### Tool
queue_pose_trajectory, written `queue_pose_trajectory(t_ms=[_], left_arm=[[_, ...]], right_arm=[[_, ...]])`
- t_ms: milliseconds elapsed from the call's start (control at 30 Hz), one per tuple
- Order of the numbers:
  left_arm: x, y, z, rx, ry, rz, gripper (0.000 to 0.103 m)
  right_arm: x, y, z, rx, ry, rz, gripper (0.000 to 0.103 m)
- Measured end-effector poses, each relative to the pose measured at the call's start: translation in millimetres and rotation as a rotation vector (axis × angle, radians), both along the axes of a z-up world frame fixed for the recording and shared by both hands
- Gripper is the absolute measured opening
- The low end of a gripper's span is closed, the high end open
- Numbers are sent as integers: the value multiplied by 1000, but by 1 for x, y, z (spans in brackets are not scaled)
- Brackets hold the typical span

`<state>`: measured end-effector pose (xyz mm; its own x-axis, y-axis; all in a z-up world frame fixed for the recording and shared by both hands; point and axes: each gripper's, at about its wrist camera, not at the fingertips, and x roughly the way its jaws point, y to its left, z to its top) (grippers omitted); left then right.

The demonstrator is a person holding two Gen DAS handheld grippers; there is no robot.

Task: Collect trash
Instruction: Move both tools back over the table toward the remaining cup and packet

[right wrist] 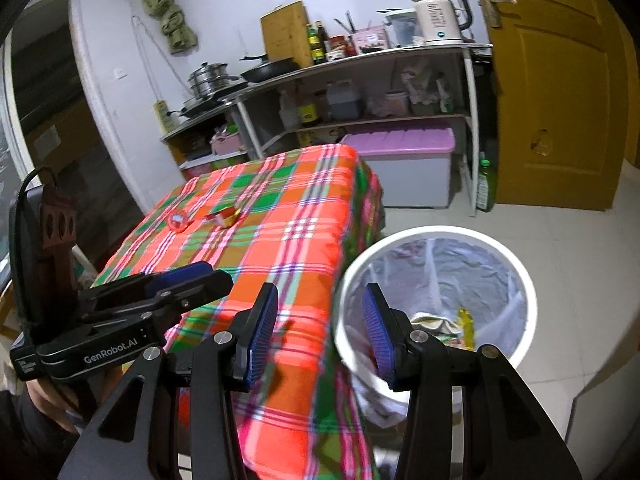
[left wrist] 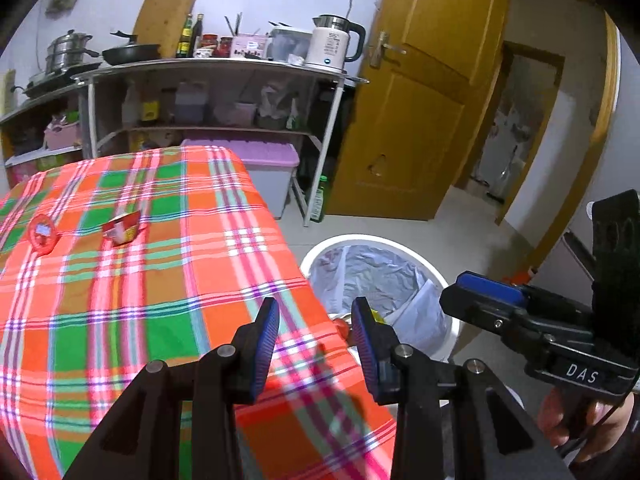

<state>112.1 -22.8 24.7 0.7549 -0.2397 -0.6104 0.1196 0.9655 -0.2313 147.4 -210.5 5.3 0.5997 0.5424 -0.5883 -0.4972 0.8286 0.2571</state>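
A round red lid-like wrapper [left wrist: 43,234] and a crumpled red and white packet [left wrist: 121,229] lie on the plaid tablecloth [left wrist: 160,280], far from both grippers; both also show in the right wrist view, the wrapper [right wrist: 179,221] and the packet [right wrist: 225,215]. A white trash bin [right wrist: 516,268] with a plastic liner stands on the floor beside the table and holds some wrappers [right wrist: 464,326]. My left gripper [left wrist: 316,320] is open and empty over the table's near right edge. My right gripper [right wrist: 320,308] is open and empty, over the gap between table and bin.
A metal shelf [left wrist: 224,68] with kettle, pans and bottles stands behind the table. A purple-lidded storage box [left wrist: 264,160] sits under it. A green bottle [right wrist: 486,184] stands on the tiled floor by the yellow door [left wrist: 420,100].
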Motion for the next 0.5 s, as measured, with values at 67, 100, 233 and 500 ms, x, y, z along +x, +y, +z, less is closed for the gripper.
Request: queue_pose_trajectory(t_ms=[67,100,233,500], left_arm=[[-5,8,0,1,0,15,37],[-7,11,0,1,0,24,37],[-15,28,-1,0,-4,61,37],[-28,63,-1,-2,-12,137,37]], right_arm=[[0,7,0,-6,1,16,45],[-1,11,0,-10,1,24,45],[-1,25,1,-23,-1,53,45],[1,58,5,-39,-5,107,45]])
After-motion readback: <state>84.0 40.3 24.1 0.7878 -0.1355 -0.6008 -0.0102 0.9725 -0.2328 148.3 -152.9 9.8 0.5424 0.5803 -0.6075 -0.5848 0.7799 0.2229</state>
